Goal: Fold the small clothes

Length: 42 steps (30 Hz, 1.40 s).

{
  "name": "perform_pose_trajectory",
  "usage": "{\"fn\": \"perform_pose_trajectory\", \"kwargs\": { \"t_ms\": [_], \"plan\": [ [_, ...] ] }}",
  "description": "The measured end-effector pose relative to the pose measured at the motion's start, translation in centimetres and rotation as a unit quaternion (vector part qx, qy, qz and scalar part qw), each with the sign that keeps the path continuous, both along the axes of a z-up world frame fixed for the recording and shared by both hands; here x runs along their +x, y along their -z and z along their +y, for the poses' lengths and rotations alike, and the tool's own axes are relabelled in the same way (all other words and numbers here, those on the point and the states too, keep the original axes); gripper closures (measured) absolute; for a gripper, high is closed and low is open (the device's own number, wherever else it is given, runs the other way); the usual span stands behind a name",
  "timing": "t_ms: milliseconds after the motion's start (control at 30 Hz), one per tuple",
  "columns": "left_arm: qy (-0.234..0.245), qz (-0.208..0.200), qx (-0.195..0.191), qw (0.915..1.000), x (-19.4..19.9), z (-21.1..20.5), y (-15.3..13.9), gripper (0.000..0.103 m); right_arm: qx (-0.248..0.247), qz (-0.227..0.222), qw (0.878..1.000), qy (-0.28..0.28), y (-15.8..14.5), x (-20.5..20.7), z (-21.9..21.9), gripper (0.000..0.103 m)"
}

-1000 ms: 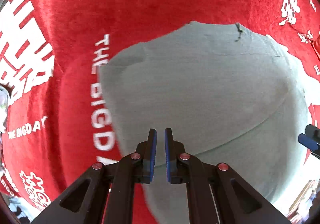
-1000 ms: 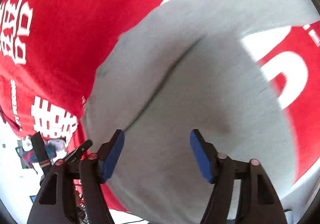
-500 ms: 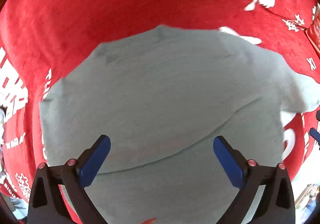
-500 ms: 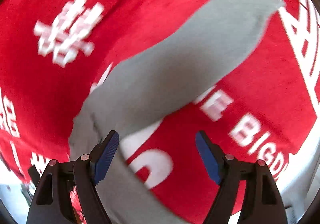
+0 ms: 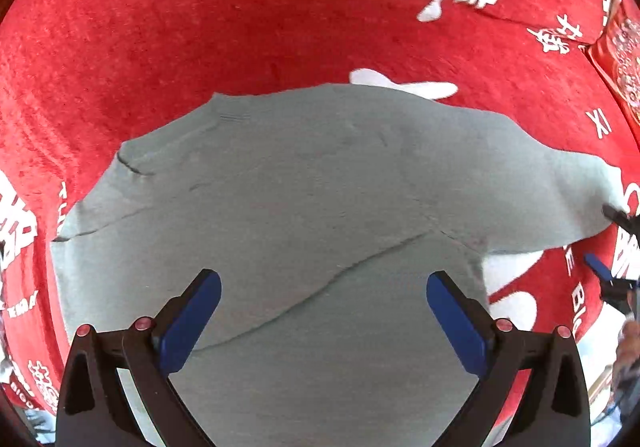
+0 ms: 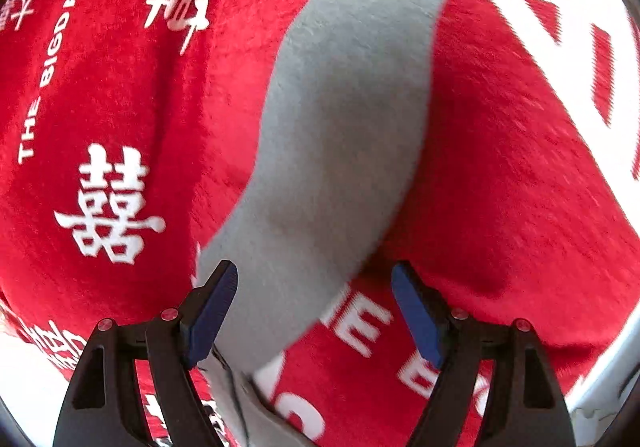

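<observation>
A grey garment (image 5: 304, 207) lies spread on a red cloth, with a fold edge running across its lower part. My left gripper (image 5: 323, 323) is open and empty above that lower part. One grey sleeve (image 6: 344, 119) stretches away in the right wrist view. My right gripper (image 6: 314, 311) is open and empty, with its jaws on either side of the sleeve's near end. The right gripper's fingertips (image 5: 600, 267) show at the right edge of the left wrist view, beside the sleeve end (image 5: 576, 203).
The red plush cloth (image 5: 200, 27) with white characters and lettering covers the whole surface (image 6: 500, 167). A red patterned box (image 5: 624, 59) sits at the far right. The cloth's edge and a pale floor (image 6: 608, 375) show at the lower right.
My left gripper has opened, let go of the garment and backed off. My right gripper stayed open and swung from the garment's body to the sleeve.
</observation>
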<state>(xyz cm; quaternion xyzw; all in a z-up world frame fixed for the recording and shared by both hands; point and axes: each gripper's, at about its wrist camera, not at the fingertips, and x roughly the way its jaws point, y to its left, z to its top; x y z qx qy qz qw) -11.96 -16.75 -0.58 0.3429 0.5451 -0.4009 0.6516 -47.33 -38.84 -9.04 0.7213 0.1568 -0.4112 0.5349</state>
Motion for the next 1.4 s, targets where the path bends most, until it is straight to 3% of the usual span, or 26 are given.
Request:
{"fn": "perform_pose_trajectory", "kwargs": {
  "t_ms": [267, 300, 367, 400, 433, 500, 667, 767, 867, 1033, 1100, 1200, 1267, 1300, 1367, 1400],
  "plan": [
    [-0.009, 0.013, -0.002, 0.9999, -1.1, -0.4, 0.2, 0.000, -0.021, -0.023, 0.999, 0.025, -0.5, -0.6, -2.7, 0.021],
    [-0.014, 0.014, -0.003, 0.9998, -1.0, -0.3, 0.3, 0.000, -0.015, -0.023, 0.999, 0.028, -0.5, -0.7, -2.9, 0.025],
    [-0.025, 0.011, 0.000, 0.9996, -0.7, -0.1, 0.4, 0.000, 0.000, -0.021, 0.999, 0.034, -0.3, -1.0, -3.0, 0.061],
    [-0.029, 0.010, 0.002, 0.9995, -0.5, 0.1, 0.4, 0.000, 0.009, -0.026, 0.999, 0.037, -0.1, -1.1, -3.1, 0.091],
    [-0.034, 0.009, 0.003, 0.9994, -0.3, 0.3, 0.5, 0.000, 0.012, -0.032, 0.999, 0.040, 0.0, -1.2, -3.2, 0.097],
    [-0.044, 0.008, 0.005, 0.9990, 0.3, 0.9, 0.5, 0.000, -0.003, -0.037, 0.999, 0.027, -0.7, -0.7, -3.5, 0.097],
    [-0.073, -0.003, 0.007, 0.9973, 2.1, 3.1, 0.2, 0.000, -0.067, -0.045, 0.993, -0.081, -5.2, 4.9, -4.7, 0.097],
    [-0.102, -0.001, 0.007, 0.9947, 3.7, 5.0, 0.3, 0.000, -0.114, -0.049, 0.976, -0.179, -8.6, 11.3, -4.8, 0.097],
    [-0.131, 0.005, 0.002, 0.9914, 5.3, 7.2, 0.0, 0.000, -0.156, -0.054, 0.945, -0.281, -11.3, 19.4, -3.6, 0.097],
    [-0.174, -0.012, -0.012, 0.9845, 8.3, 11.8, -0.9, 0.000, -0.203, -0.026, 0.860, -0.468, -12.1, 33.9, 3.0, 0.097],
    [-0.198, -0.015, -0.017, 0.9798, 9.8, 14.3, -1.1, 0.000, -0.192, -0.013, 0.826, -0.530, -10.3, 38.7, 7.0, 0.097],
    [-0.231, -0.020, -0.018, 0.9727, 11.5, 17.5, -0.7, 0.000, -0.158, 0.021, 0.789, -0.594, -6.4, 43.4, 12.3, 0.095],
    [-0.248, -0.021, -0.015, 0.9685, 12.5, 19.5, -0.4, 0.000, -0.129, 0.071, 0.773, -0.617, -3.4, 44.8, 14.8, 0.093],
    [-0.255, -0.022, -0.016, 0.9665, 12.8, 20.5, -0.3, 0.000, -0.116, 0.085, 0.772, -0.619, -2.6, 45.1, 15.2, 0.090],
    [-0.267, -0.022, -0.015, 0.9634, 13.5, 22.3, -0.1, 0.000, -0.098, 0.080, 0.787, -0.604, -2.2, 44.6, 15.3, 0.073],
    [-0.271, -0.021, -0.013, 0.9622, 13.7, 23.2, 0.1, 0.000, -0.094, 0.075, 0.798, -0.590, -2.6, 44.2, 15.0, 0.054]
  ]
}}
